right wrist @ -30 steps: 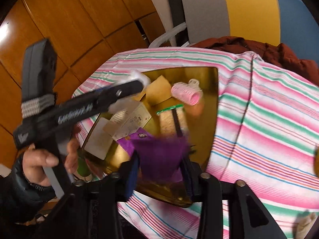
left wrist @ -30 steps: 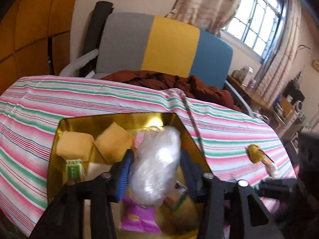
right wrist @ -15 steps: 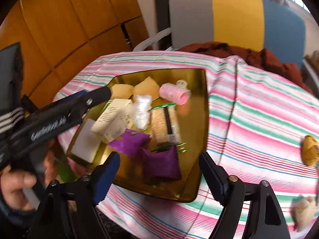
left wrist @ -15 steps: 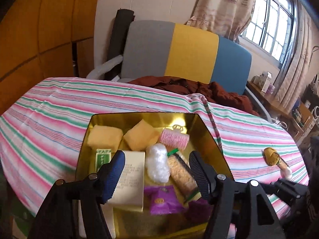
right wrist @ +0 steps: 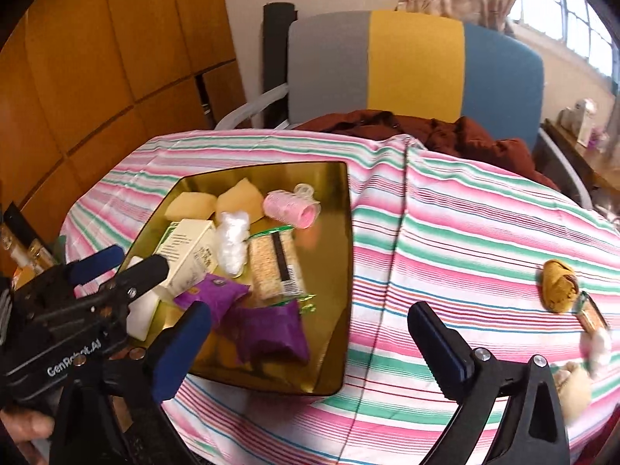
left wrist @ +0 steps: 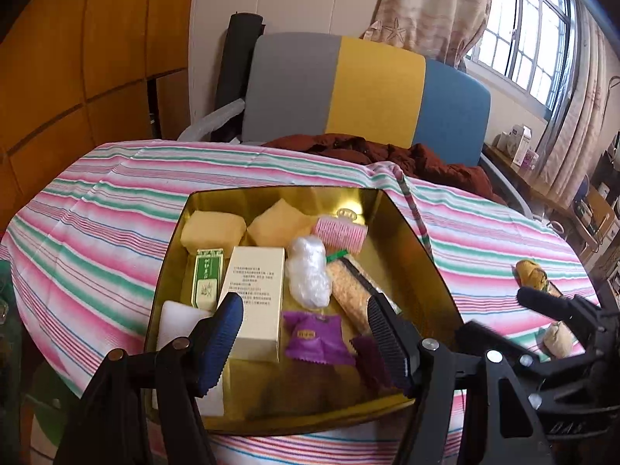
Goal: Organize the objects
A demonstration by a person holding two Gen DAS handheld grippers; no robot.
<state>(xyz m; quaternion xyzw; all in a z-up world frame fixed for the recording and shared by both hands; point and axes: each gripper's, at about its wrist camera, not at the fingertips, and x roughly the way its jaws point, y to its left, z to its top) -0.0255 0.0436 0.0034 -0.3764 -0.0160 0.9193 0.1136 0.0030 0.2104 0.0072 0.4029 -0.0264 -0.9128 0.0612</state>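
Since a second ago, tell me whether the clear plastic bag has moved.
Yes. The clear plastic bag left the left gripper fingers and now lies in the gold tray.

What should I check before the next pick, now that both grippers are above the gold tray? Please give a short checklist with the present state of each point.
1. Left gripper open and empty: ok.
2. Right gripper open and empty: ok.
3. Gold tray has free room on its right side: ok.
4. Loose items remain on the striped cloth, such as the yellow-brown pouch: ok, visible.
5. Small white item near the edge: cannot tell, blurred.
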